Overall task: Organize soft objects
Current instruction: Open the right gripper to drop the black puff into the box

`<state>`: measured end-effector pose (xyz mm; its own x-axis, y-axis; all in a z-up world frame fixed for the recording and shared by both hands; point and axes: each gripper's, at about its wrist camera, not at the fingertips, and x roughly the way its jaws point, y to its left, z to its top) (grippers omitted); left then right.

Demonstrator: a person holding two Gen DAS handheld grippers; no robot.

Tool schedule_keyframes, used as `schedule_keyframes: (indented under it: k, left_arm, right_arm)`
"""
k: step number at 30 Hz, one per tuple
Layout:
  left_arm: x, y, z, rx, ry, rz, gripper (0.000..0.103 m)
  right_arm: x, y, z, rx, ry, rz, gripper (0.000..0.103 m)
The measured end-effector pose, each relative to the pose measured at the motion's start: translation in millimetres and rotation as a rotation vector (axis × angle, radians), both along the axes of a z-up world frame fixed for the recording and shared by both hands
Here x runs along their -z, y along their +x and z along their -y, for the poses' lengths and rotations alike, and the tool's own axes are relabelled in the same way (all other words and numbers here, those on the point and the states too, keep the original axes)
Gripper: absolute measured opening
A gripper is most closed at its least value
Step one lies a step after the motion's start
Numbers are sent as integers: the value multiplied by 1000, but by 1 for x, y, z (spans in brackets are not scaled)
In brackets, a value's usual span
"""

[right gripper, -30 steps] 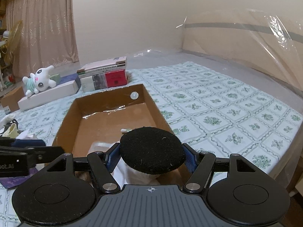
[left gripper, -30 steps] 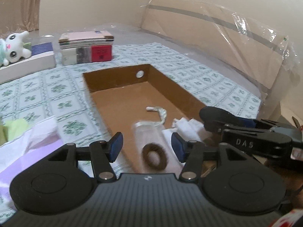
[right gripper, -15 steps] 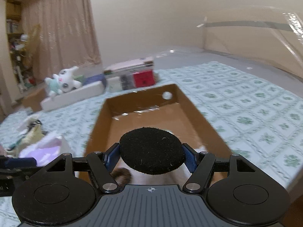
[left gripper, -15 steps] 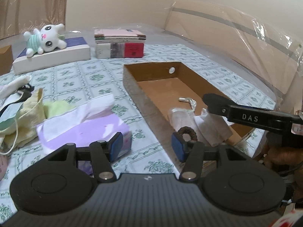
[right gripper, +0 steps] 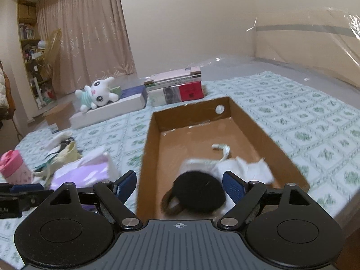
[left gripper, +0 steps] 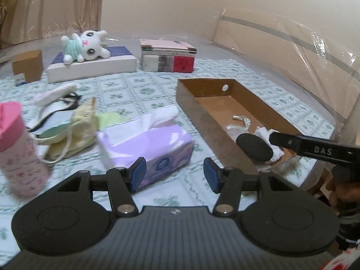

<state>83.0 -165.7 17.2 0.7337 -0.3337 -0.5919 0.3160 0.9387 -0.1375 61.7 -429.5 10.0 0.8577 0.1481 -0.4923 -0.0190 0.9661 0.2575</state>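
Since the right gripper (right gripper: 178,184) has just been opening and the black puff (right gripper: 199,191) drops loose into the cardboard box (right gripper: 146,157), the tissue pack (left gripper: 146,148) comes next — at 11 o'clock from the empty, half-open left gripper (left gripper: 174,174), the nearer one.

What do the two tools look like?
Both are matte black. The left tool and right tool each have blue-padded fingers on black linkages with silver pivot pins, round side discs and a ribbed body. White letters "DAS" mark the right one's side.
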Motion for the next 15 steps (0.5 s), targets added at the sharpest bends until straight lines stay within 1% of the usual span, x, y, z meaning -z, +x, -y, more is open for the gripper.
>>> schedule_keyframes:
  k: [6,15]
  left_arm:
    - [-17,-29,-35,-62,20,26,52]
    - [-36,-74,-85,-200,33,49,52]
  right_arm:
    - [-7,-23,-29,-45,55,-8,83]
    - [-21,-34,-82,-206,59,16,83]
